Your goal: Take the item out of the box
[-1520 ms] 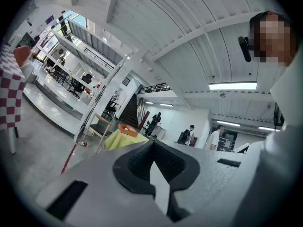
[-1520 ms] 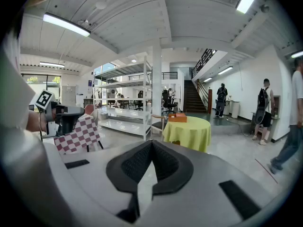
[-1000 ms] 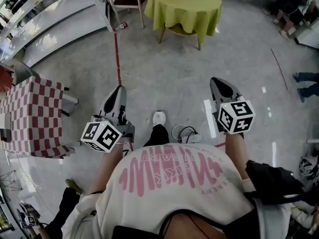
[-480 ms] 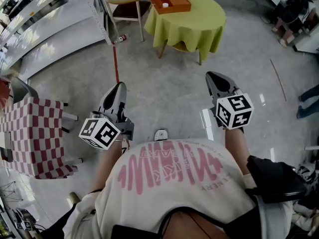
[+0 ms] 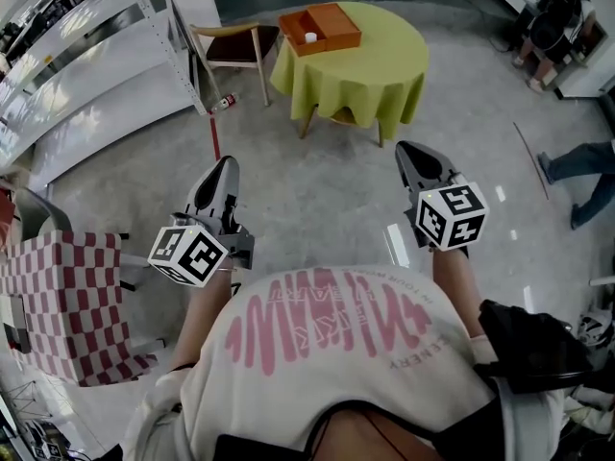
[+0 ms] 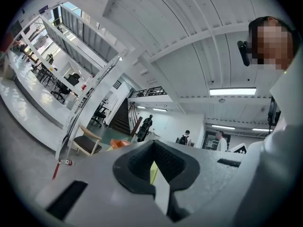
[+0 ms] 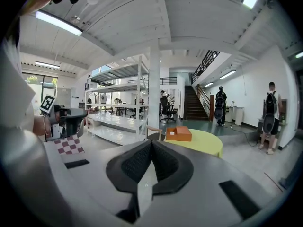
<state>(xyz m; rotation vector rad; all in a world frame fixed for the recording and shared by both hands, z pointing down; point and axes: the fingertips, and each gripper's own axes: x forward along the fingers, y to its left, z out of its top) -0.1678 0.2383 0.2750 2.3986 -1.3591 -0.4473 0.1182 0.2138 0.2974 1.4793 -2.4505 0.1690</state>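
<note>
Orange is the box (image 5: 332, 22), which is sitting at the far left edge of the round table (image 5: 384, 65) with the yellow-green cloth; a small white item (image 5: 310, 37) is lying inside the box, against the side nearest the person. The left gripper (image 5: 223, 173) is hanging over the grey floor (image 5: 317, 171), well apart from the table; its jaws are pressing together with nothing between them. The right gripper (image 5: 413, 157) is hanging likewise over the floor, its jaws fully closed and empty; both grippers are pointing towards the table. A wooden chair (image 5: 235, 44) is standing just beside the table's left edge; white metal shelving (image 5: 106, 36) is running along the left of the room, with a small red-and-white container (image 5: 226, 101) lying on the floor near its foot. A red-and-white checked cloth (image 5: 62, 296) is covering a second table at the person's left, well apart from the round one. In the right gripper view two people with backpacks (image 7: 220, 105) are standing far off, near a staircase (image 7: 194, 100).
</note>
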